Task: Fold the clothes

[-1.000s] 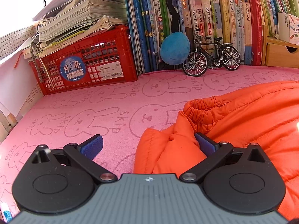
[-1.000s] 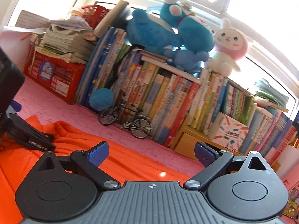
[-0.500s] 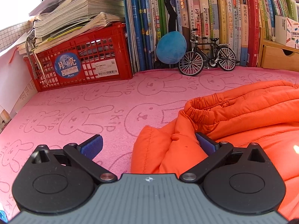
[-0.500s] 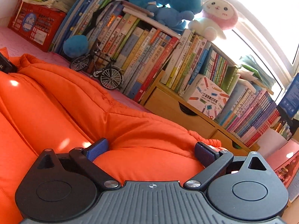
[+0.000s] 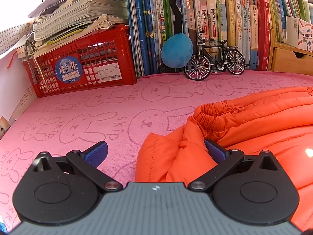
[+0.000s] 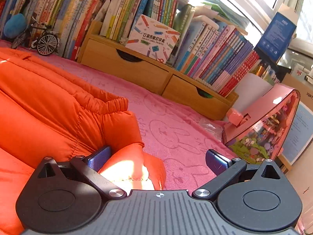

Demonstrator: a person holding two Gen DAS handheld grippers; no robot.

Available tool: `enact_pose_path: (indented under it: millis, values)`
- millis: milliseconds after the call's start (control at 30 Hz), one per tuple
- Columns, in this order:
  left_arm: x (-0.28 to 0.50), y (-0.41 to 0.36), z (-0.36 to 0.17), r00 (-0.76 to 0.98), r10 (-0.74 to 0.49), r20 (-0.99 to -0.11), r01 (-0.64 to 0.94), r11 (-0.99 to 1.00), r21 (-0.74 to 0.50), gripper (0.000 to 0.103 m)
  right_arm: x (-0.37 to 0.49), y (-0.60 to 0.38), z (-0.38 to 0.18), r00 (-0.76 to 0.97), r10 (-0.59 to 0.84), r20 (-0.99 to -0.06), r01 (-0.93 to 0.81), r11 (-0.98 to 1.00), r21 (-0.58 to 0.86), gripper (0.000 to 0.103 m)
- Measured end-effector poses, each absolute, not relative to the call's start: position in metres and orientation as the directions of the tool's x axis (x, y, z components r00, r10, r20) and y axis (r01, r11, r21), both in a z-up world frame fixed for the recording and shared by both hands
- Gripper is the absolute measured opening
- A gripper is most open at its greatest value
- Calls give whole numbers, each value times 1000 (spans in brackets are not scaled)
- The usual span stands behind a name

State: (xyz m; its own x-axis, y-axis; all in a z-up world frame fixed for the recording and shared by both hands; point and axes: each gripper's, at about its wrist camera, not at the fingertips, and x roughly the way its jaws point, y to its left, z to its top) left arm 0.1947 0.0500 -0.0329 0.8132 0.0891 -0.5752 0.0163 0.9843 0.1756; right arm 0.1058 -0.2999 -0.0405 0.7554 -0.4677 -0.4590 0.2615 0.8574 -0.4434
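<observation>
Left gripper (image 5: 155,151) and right gripper (image 6: 158,158): fingers apart; a corner of the orange padded jacket (image 5: 254,125) lies between each pair.

Both views are bright and sharp, lit by strong daylight: in the right wrist view the window (image 6: 260,4) at upper right is blown out to white, and a hard sun patch glares on the orange jacket (image 6: 125,170) just ahead of the camera. In the left wrist view a smaller glare spot sits on the jacket at the right edge, and the upper left corner is overexposed. Fisheye distortion bows the books (image 5: 225,25) and shelves toward the edges.
</observation>
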Motion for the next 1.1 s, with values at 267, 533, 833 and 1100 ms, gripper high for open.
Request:
enact_pose_path:
  millis: [267,533,833,1100]
  values:
    - [114,-25,16,968,64,-241,31,929,369,102,76,-236,1,914,-345,-213,215,858,-466,98]
    - [129,-79,-18,942,-12,-337,175,872,458,102,108,-189,1,920,-133,-369,18,954,-301,98]
    - [144,-51,-46,947,97,-307,99,820,564,103,107,-208,-38,885,-280,-372,53,854,-517,100]
    - [165,22,-50,910,227,-347,4,832,555,103,96,-272,-46,831,-428,-356,179,810,-558,102]
